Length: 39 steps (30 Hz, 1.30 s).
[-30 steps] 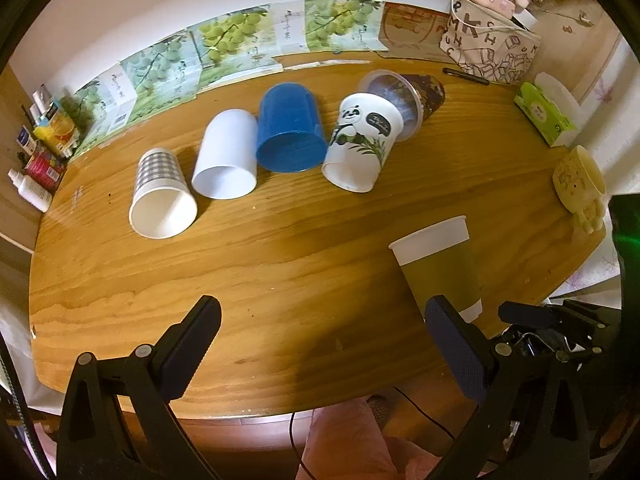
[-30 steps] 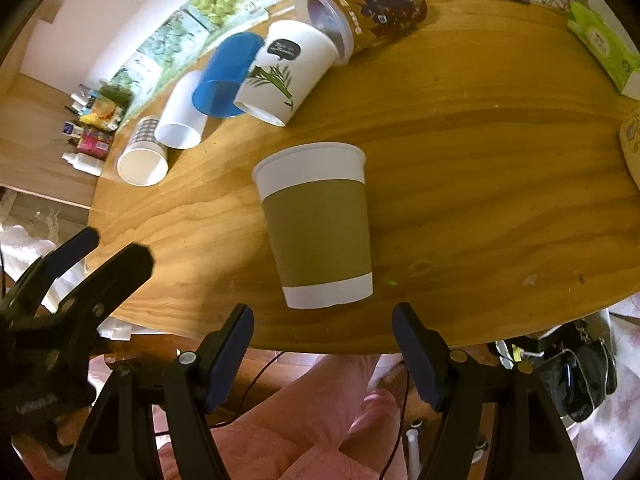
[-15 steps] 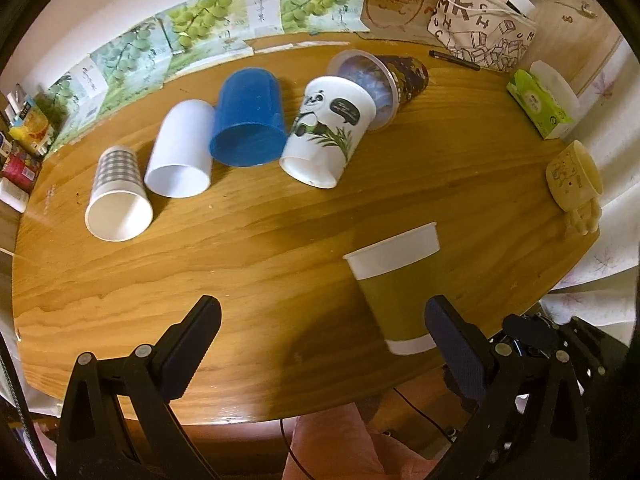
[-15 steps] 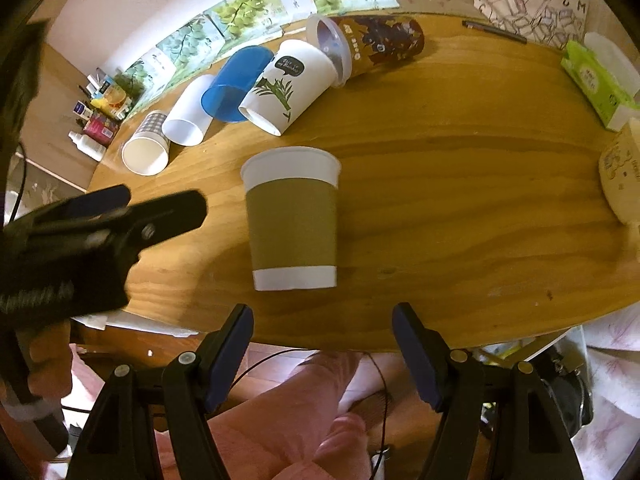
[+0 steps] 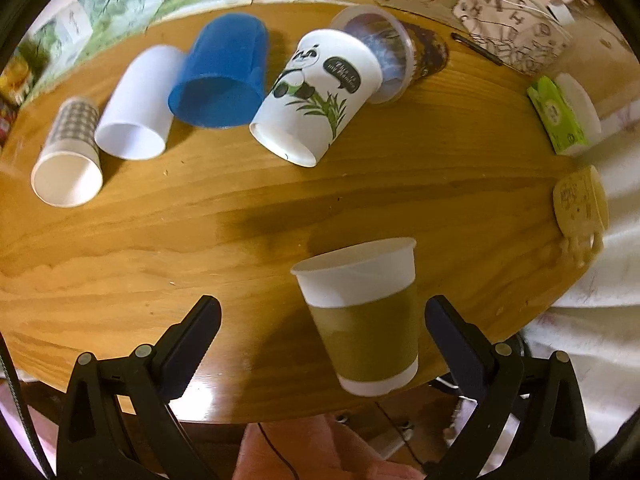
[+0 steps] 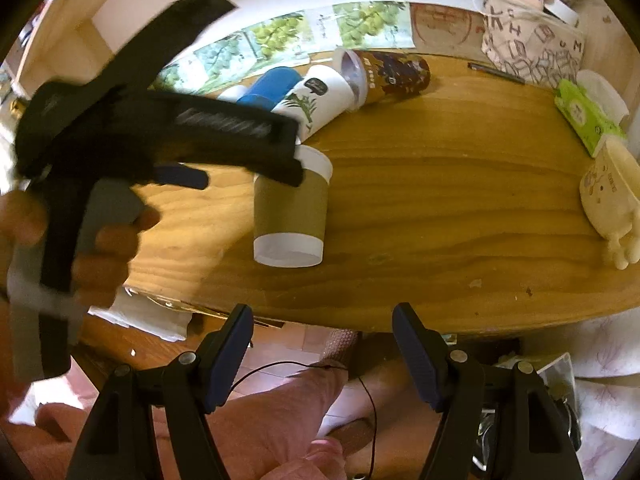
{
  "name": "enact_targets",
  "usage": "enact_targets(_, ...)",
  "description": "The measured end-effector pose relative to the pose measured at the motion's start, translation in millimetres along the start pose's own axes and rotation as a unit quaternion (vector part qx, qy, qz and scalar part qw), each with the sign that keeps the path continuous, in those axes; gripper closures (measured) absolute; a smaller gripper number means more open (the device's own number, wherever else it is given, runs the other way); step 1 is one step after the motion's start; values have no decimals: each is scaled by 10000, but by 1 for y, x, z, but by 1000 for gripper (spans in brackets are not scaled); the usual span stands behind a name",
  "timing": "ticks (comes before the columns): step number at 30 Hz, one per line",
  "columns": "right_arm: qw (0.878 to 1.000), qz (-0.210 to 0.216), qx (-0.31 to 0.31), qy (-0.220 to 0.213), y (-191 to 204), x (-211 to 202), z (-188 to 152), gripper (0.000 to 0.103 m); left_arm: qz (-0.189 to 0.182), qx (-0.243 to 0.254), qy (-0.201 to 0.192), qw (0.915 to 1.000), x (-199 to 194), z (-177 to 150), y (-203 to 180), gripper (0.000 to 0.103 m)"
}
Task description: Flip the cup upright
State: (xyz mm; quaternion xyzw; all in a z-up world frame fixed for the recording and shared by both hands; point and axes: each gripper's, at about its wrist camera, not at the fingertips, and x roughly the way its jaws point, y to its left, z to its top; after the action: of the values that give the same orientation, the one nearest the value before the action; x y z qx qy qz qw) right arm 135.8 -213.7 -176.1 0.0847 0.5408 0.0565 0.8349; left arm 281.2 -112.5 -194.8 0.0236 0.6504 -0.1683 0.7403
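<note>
Closer now, the open left tongs (image 5: 320, 344) have the brown-sleeved white paper cup (image 5: 362, 316) between them, rim pointing away; right tongs (image 6: 322, 344) wait open, empty, farther back off the wooden counter (image 5: 240, 216).

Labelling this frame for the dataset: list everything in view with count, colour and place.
Olive-sleeved white paper cup: 1, upright, near table edge, between the left jaws.
Panda-print white paper cup: 1, lying, table centre back.
Blue plastic cup: 1, lying, left of panda cup.
Plain white cup: 1, lying, left of blue.
Checked-pattern paper cup: 1, lying, far left.
Brown lidded cup: 1, lying, behind panda cup.
Green tissue pack: 1, right side.
Cream figurine mug: 1, right edge.
Patterned fabric bag: 1, back right.
Wooden table: 1, brown.
Left gripper: black, open around olive cup.
Right gripper: black, open, off the table edge.
</note>
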Motion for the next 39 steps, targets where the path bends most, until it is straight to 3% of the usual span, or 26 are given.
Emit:
enact_targets(10,9993,-62,-294,226,3,9,-2,30,-461,-517,418,9967,22,14,4,1)
enact_targets(26,9989,-180,6,438,-10,15,-4,30,-676,-616,997,9908,48,28,-3,2)
enact_targets(34,9988,-232,-22,424,-5,14,-5,30,-878,-684,1066,9881,50,32,-1,13)
enact_targets(37,9988,-233,-12,430,-3,15,-6,30,-919,-589,968,9893,46,33,-3,25)
enact_targets(39,9988,-237,-8,436,-3,15,-6,30,-903,-538,993,9895,46,33,-4,26)
